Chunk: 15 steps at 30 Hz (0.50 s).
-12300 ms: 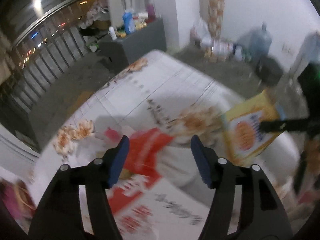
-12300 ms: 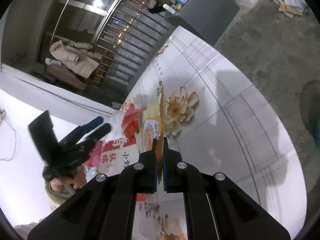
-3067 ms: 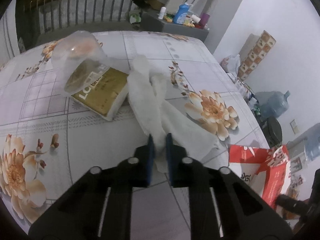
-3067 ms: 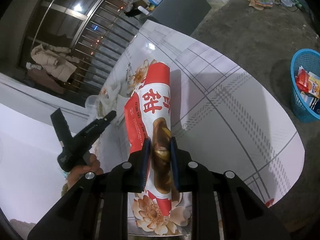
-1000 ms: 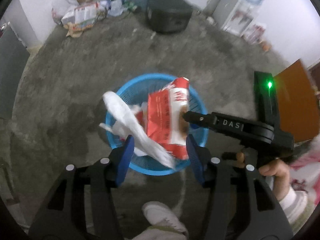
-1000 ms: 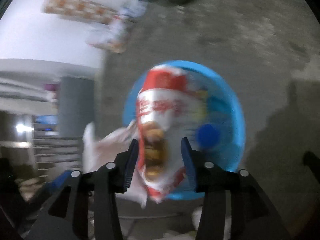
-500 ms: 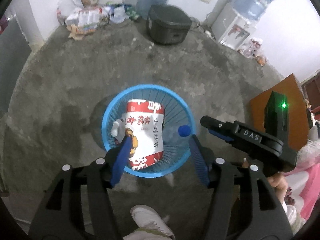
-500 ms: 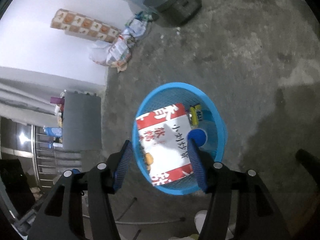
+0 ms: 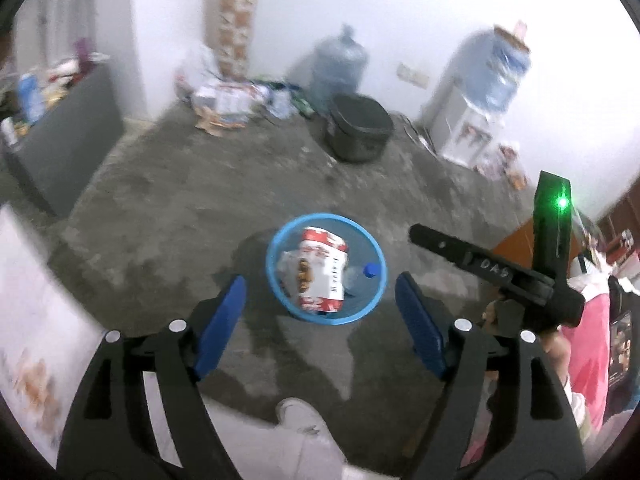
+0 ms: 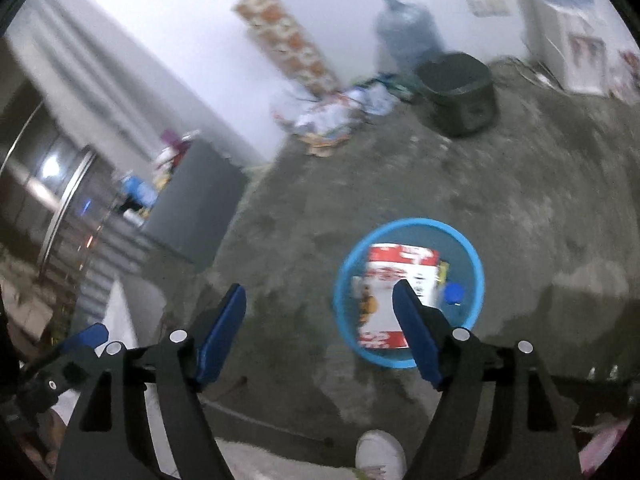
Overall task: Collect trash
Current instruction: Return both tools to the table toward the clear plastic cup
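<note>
Both tools, left (image 9: 320, 312) and right (image 10: 319, 322), hung wide apart and empty above the concrete floor (image 9: 180, 200). The red-and-white bag (image 9: 322, 272) lay in the blue basket (image 9: 276, 276) beside a capped bottle (image 9: 366, 272)

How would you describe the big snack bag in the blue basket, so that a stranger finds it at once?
On the grey concrete floor stands a round blue basket. Inside it, lying on top, is the snack bag. It is the largest item there, red and white with printed characters, beside a blue bottle cap.
</note>
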{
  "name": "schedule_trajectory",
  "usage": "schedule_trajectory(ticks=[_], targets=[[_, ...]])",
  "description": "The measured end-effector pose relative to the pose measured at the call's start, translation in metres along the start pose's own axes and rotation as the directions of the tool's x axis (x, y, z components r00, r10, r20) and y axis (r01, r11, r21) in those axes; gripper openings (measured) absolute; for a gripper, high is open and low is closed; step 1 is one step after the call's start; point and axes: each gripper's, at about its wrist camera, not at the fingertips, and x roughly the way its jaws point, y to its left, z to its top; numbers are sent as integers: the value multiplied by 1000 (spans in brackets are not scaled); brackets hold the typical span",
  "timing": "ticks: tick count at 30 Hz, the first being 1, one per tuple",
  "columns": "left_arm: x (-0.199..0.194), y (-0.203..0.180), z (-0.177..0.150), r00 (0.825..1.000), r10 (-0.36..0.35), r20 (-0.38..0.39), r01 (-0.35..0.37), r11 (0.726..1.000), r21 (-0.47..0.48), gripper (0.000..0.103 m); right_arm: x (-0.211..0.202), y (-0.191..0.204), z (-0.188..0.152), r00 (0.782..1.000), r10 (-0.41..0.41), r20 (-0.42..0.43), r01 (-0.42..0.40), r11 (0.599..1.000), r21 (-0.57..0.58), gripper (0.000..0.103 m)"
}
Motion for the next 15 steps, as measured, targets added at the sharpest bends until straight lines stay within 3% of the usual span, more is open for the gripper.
schedule_trajectory(ticks=[5, 10, 15], targets=[[-74, 37, -35, 992, 95, 79, -89, 993, -80, 75, -15, 45, -12, 998, 47, -34, -50, 994, -96, 75], [-146, 79, -77, 969, 193, 152, -158, 964, -212, 76, -20, 97, -33, 991, 100, -91, -115, 976, -184, 75], [-221, 119, -124, 917, 322, 236, -233, 911, -341, 77, -24, 155, -53, 977, 154, -150, -192, 938, -289, 75]])
